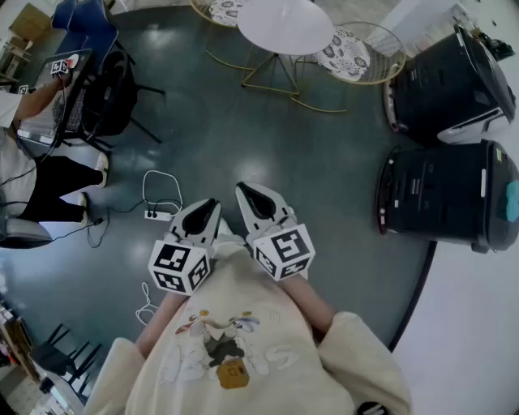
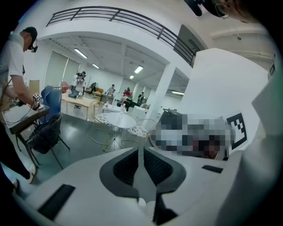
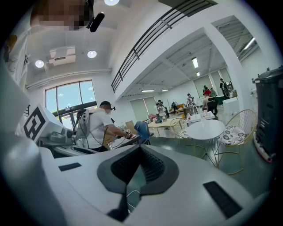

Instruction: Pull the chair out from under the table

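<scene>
We see the gold-wire chair point(image 1: 347, 53), patterned cushion, tucked against the round white table point(image 1: 284, 24); black machines point(image 1: 454, 81) stand right; left gripper point(image 1: 208, 206) and right gripper point(image 1: 248, 192) clenched, empty

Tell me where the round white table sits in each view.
Head view: table at the top edge, just right of centre.
Left gripper view: left of centre, at mid-height.
Right gripper view: right of centre, just below mid-height.
Shared landmark: the wire chair with a patterned cushion, right of the table.
</scene>
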Demonstrator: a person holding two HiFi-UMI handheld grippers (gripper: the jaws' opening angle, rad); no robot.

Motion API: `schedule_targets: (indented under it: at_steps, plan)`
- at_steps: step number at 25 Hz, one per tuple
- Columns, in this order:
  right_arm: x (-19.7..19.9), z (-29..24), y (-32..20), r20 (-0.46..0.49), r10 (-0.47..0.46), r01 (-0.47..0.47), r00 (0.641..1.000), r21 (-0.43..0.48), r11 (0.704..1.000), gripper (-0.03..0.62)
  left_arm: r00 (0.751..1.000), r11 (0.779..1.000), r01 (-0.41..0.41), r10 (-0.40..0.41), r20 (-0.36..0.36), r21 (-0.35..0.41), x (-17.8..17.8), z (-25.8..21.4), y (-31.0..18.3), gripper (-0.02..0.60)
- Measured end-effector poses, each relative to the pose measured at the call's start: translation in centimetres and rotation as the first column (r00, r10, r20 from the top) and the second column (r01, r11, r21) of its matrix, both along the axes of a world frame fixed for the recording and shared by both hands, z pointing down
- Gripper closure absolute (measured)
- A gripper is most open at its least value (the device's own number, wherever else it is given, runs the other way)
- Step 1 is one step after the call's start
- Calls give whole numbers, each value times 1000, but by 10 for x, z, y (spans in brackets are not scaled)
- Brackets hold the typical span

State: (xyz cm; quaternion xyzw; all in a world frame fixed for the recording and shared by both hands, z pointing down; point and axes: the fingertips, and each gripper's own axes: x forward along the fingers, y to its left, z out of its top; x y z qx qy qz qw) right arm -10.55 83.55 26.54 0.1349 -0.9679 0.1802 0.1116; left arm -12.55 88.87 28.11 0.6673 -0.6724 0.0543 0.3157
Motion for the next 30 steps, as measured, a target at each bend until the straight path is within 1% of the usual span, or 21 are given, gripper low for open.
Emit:
schedule_targets:
  at_steps: [3, 6, 9, 12, 14, 16, 20, 23, 25, 26, 28, 30]
  plan:
    - [-29, 9, 12, -2, -26, 26, 1000, 20, 999, 586, 1000, 1000, 4, -5, 17, 13, -27, 3, 13, 535]
    - [-57, 15, 25, -16, -35, 35, 999, 8, 999, 586, 999, 999, 32, -33, 14, 21, -58, 6, 31, 535]
    - [-87, 19, 37, -28, -57, 57, 998, 5, 998, 586, 996, 996, 85, -85, -18, 25, -90, 12, 50, 535]
    - [-113, 26, 44, -42, -86, 85, 995, -30, 996, 585, 991, 992, 123, -122, -60, 16, -119, 22, 58, 535]
    - [-124, 30, 44, -53, -107, 104, 993, -54, 993, 585, 988, 992, 128, -127, -86, 6, -130, 26, 55, 535]
    - [-128, 33, 36, -84, -109, 104, 991, -59, 993, 585, 989, 993, 118, -117, -93, -2, -134, 26, 48, 535]
    - [-138, 39, -8, -112, -72, 65, 991, -62, 996, 585, 990, 993, 115, -115, -82, -6, -148, 22, 21, 535]
    - [-149, 47, -43, -123, -49, 39, 991, -80, 996, 585, 984, 989, 145, -147, -99, -32, -168, 33, -4, 535]
    - [-154, 51, -69, -130, -49, 37, 990, -92, 995, 585, 981, 985, 166, -170, -94, -48, -183, 38, -30, 535]
    - [-155, 51, -86, -130, -54, 43, 990, -89, 995, 585, 981, 984, 170, -173, -85, -50, -188, 38, -48, 535]
    - [-153, 50, -130, -119, -59, 51, 991, -65, 997, 585, 985, 987, 149, -153, -74, -57, -193, 41, -98, 535]
    - [-137, 50, -190, -108, -21, 16, 994, -41, 999, 585, 992, 992, 102, -107, -68, -75, -188, 46, -161, 535]
